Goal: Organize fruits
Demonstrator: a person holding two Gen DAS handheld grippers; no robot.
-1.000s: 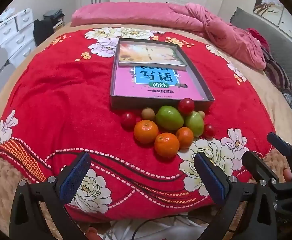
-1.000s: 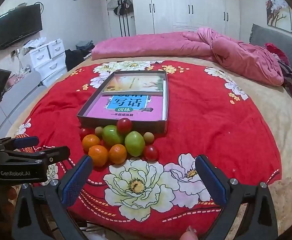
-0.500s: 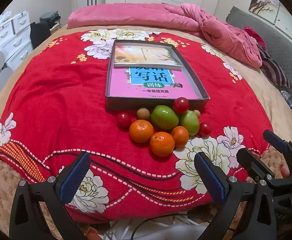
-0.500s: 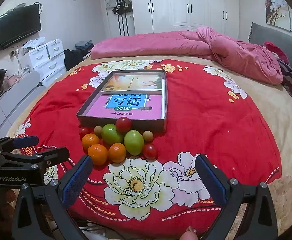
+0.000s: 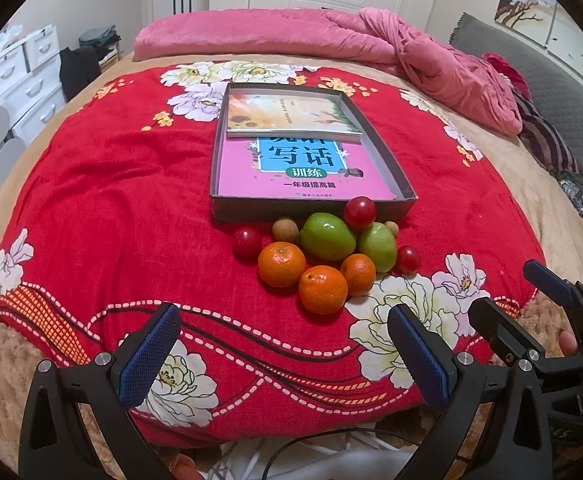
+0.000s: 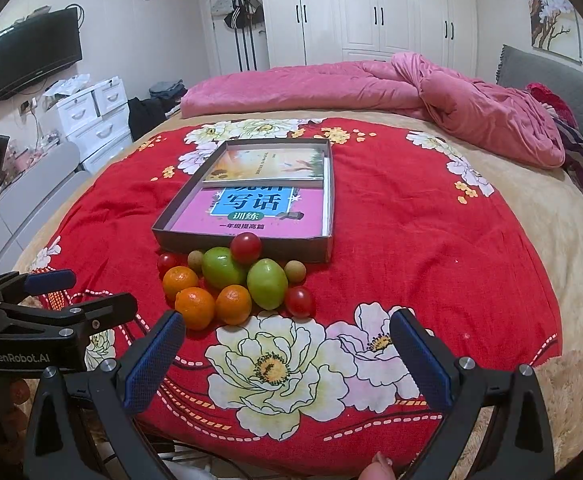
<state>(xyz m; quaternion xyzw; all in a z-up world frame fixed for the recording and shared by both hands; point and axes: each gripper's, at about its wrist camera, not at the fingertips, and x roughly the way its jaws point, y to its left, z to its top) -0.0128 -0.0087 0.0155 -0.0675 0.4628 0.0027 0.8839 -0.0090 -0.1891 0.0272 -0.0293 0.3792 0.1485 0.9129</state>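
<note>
A: Nearest first: the left tool hangs over the bed's front edge with its blue pads spread wide and nothing between them. The right tool is the same, gaping and empty, a little to its side.

B: And the fruit?

A: All of it sits in one tight pile on the red floral blanket, just beyond both tools and pressed against the near wall of the shallow box. Three oranges in front, the closest one touching its neighbour; two green fruits behind; small red ones, one of them perched on top.

B: What worries you?

A: The blanket is soft and rumpled, so I'd guess anything round will roll once its neighbour is lifted. Pull a front orange and the perched red fruit may tumble. The wide pads could also nudge two pieces at once, and the small red ones look easy to squash or squirt out of a grip.

B: Anything in the box?

A: Two books, a pink one and another lying across its far end. Fruit dropped there could slide on the glossy covers.

B: Beyond that?

A: A bunched pink duvet, a white drawer unit on the left, a wall television, white wardrobes at the back.
</note>
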